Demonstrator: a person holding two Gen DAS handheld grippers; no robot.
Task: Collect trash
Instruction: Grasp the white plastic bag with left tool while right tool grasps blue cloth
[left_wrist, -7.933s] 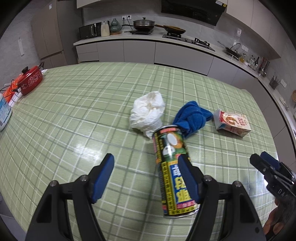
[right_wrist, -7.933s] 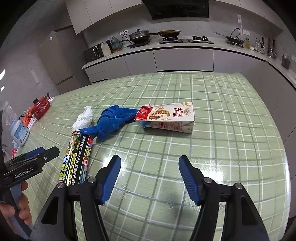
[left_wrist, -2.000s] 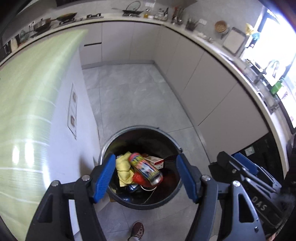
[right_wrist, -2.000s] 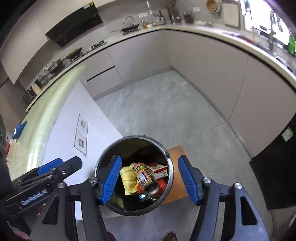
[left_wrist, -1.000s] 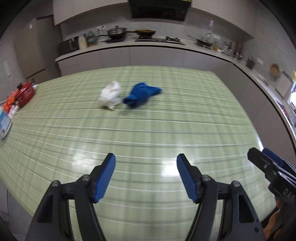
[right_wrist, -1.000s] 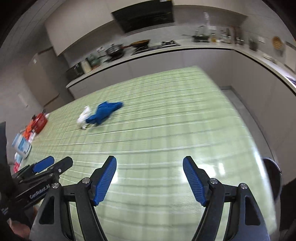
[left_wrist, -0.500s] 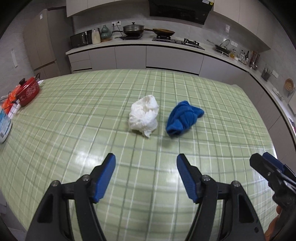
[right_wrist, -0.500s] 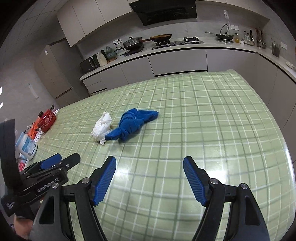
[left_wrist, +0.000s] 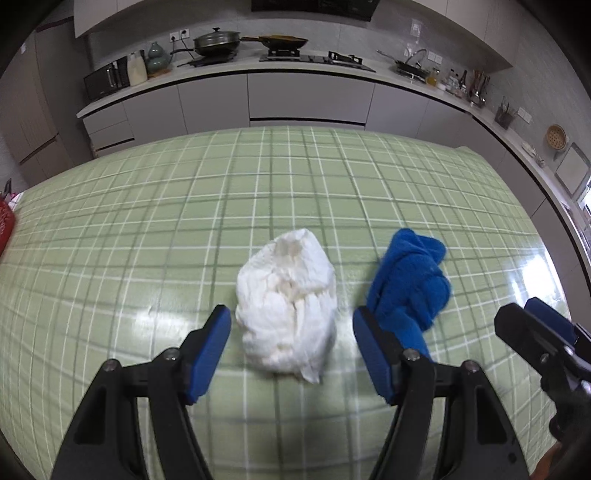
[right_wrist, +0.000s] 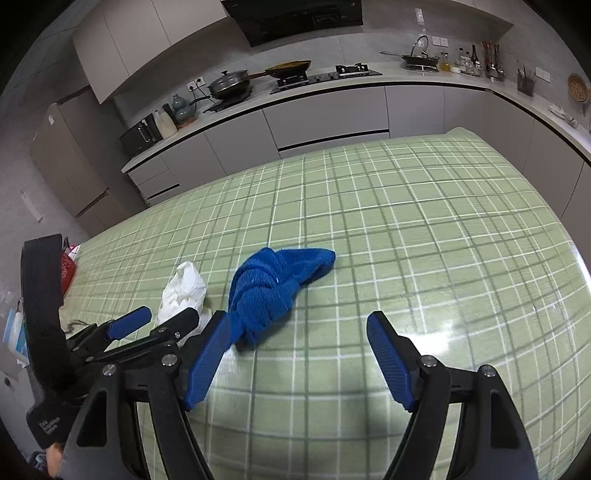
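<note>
Left gripper's (left_wrist: 291, 347) open fingers flank the crumpled white paper wad (left_wrist: 287, 302), hiding part of the neighbouring blue terry cloth (left_wrist: 408, 284); right gripper (right_wrist: 295, 360) open, empty.

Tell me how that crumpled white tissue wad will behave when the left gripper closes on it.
The crumpled white tissue wad looks soft and loosely bunched, so it will probably squash between the left gripper fingers rather than resist. It seems light for its bulk and may slide on the glossy green checked tablecloth if nudged. Its irregular folds make rolling unlikely.
</note>
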